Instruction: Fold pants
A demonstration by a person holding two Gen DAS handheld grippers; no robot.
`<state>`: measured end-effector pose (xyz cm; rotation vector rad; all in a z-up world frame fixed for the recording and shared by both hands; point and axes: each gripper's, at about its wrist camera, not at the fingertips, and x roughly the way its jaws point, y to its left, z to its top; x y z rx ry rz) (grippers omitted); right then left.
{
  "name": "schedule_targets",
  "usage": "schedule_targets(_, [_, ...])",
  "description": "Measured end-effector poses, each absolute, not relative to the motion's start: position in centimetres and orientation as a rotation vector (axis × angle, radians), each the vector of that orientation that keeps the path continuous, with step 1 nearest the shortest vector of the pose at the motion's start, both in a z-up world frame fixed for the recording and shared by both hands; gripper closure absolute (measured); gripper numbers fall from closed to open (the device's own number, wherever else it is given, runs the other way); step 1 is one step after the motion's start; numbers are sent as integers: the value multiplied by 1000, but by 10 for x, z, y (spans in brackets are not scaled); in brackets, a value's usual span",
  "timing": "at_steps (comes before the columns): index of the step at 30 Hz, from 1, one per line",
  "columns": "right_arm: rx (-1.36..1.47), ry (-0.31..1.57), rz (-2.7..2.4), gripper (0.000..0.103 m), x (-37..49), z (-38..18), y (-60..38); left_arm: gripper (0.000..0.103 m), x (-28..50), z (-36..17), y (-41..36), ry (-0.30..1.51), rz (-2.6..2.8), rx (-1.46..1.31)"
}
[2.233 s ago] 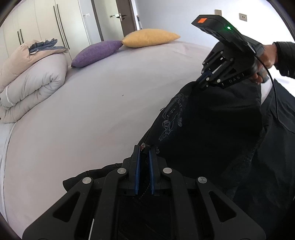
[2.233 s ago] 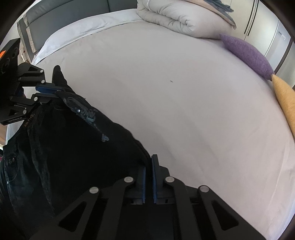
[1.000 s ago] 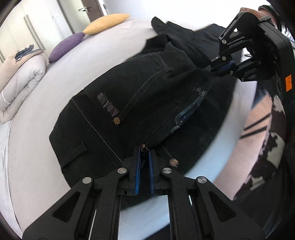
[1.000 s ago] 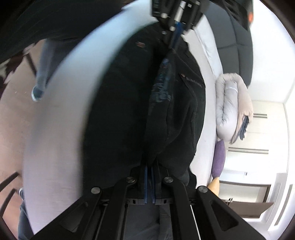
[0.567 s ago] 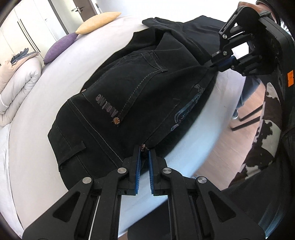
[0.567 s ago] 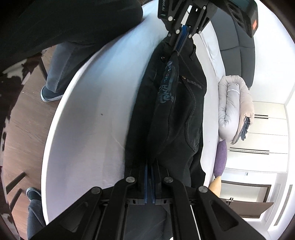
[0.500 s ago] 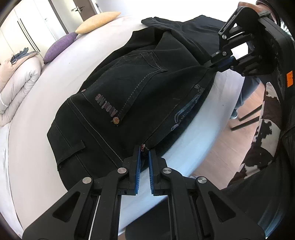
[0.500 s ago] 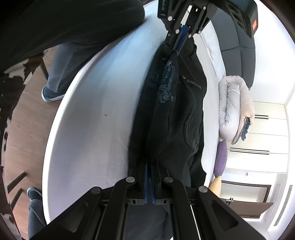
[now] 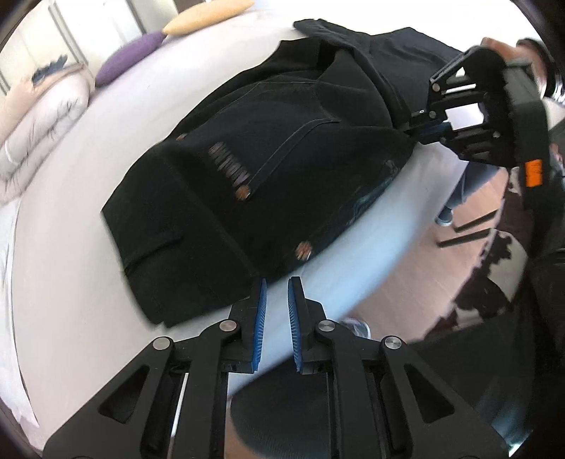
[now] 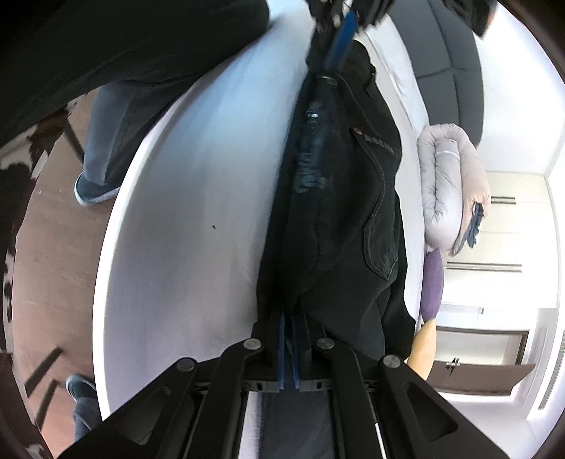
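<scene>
Black pants (image 9: 282, 159) lie folded lengthwise on the white bed (image 9: 88, 247), close to its near edge. My left gripper (image 9: 277, 282) hovers just off the waistband corner. Its jaws are opening, the blue pads (image 9: 259, 317) stand apart and nothing is between them. In the right wrist view the pants (image 10: 339, 212) stretch away from my right gripper (image 10: 287, 317), whose jaws are beginning to open but still pinch black fabric. In the left wrist view that right gripper (image 9: 411, 131) grips the far edge of the pants. The left gripper (image 10: 330, 53) is blurred at the top of the right wrist view.
A rolled duvet (image 9: 39, 113), a purple pillow (image 9: 130, 60) and a yellow pillow (image 9: 208, 12) lie at the far side of the bed. Beside the bed edge are the wood floor (image 9: 441, 264) and a person's leg and shoe (image 10: 95, 190). A dark headboard (image 10: 448, 70) stands at one end.
The left gripper has let go of the waistband, its pads have parted, and it has drawn back a little. The right gripper keeps its hold on the pants.
</scene>
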<state>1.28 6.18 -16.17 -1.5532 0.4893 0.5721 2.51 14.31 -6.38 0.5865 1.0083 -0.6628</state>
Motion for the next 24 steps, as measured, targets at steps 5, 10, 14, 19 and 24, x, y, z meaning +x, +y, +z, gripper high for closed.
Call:
schedule_targets(5, [-1530,496,543,96,16,-165,68,91,42,-26,152,942,-602,366])
schedule_targets(10, [-1446,504,502,96,16,-165,70,91,71,-33,96,895,-609,235])
schedule_targets(14, [-1350,494,462,93,16,-160,65,91,110,-94,56,1067,-543,141])
schedule_targets(19, [-1068,487,436,25,16,-122,33,91,118,-101,63,1045,-530,27])
schedule_targets(24, [-443,630,453,22,62,-55,-57,91,124,-102,51,1046,-509,51])
